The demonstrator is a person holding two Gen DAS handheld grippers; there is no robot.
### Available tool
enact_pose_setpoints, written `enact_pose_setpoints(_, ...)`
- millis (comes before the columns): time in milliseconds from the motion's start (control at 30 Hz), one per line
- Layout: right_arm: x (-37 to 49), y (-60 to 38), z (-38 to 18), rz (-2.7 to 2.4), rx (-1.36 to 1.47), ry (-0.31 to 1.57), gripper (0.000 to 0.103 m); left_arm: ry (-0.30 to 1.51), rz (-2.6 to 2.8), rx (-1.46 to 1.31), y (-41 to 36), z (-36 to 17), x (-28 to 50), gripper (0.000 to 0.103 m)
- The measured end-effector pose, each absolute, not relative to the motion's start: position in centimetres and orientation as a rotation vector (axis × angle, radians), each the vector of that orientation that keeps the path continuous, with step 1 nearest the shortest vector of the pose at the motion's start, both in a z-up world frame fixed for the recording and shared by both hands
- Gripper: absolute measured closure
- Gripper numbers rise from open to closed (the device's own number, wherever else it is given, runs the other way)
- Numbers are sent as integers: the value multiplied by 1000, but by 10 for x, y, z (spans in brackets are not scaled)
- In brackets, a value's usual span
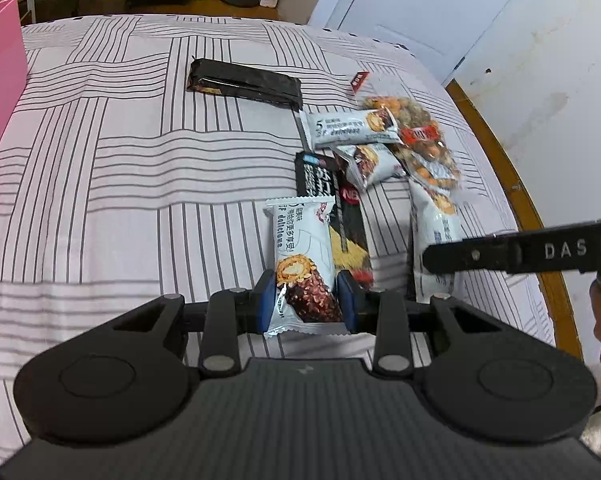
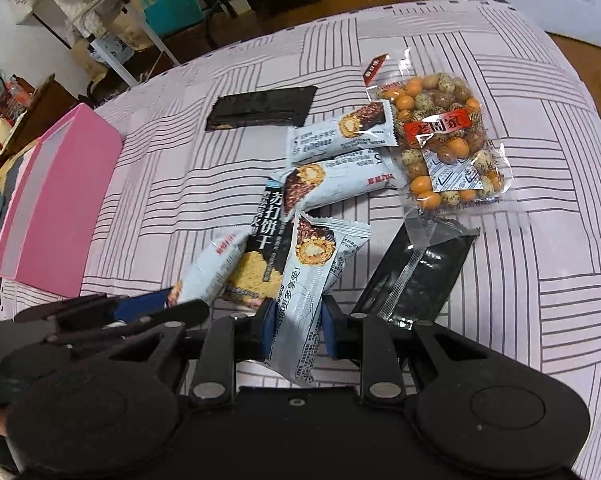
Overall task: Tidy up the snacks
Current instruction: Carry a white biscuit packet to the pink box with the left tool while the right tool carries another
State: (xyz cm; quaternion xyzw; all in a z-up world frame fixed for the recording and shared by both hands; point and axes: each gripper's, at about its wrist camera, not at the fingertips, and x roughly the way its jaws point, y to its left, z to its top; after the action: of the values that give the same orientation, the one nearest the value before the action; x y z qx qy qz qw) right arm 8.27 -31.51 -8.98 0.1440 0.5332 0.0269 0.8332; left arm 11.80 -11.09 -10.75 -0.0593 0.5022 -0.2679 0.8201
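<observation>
A: Snack bars, two of them, one in each claw. The left gripper [image 1: 305, 300] is clenched on a white chocolate-roll bar [image 1: 304, 264], long axis pointing straight away from it, far end free above the bed.

B: And the right gripper [image 2: 296, 330]?

A: Clamped on another white bar [image 2: 314, 280], crinkly foil, also running lengthwise out from the jaws, tilted a little right.

B: Where would they go?

A: I'd guess the pink box [image 2: 56, 200], far left on the striped bedspread [image 2: 540, 240]. The left claw is nearer it; the right one would have to cross over the pile.

B: What's left lying there?

A: Two more white bars [image 2: 340, 136], a glossy black cracker packet [image 2: 266, 240], a clear bag of coated peanuts [image 2: 444, 144] and a dark flat wrapper [image 2: 260, 108] farther back.
</observation>
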Motion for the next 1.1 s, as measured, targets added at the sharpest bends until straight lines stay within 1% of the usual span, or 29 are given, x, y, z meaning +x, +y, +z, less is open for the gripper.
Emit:
enact_pose_setpoints(333,63,-280,-79,96,224,1136,74,1115,-552,-110,-95,-94,86,72)
enact_pose_setpoints(567,45,-252,-59,171,218,1113,74,1126,-526,-94,-76,-78,70,73)
enact_pose_setpoints(967,30,-199,-36,309,198,1147,74,1129,-465,-66,-8,-40,60,73)
enact_pose_setpoints(1100,28,-177,-25,358,174,1135,74,1099,-446,-58,18,-20,56,73)
